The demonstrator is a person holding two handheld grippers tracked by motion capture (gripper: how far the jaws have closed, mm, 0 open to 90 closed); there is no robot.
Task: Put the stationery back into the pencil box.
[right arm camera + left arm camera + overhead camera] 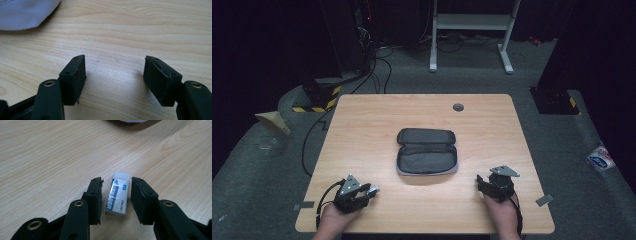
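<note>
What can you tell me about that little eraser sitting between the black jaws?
The eraser is a small white block in a blue and white paper sleeve printed with lettering. It lies flat on the light wooden table, one bare white end pointing away from the camera. The left gripper straddles it, one black jaw on each side. Narrow gaps show on both sides, so the pads seem not to press it yet.

Dim, dark-edged high view; brighter, sharp gripper views with soft overhead shadows.
</note>
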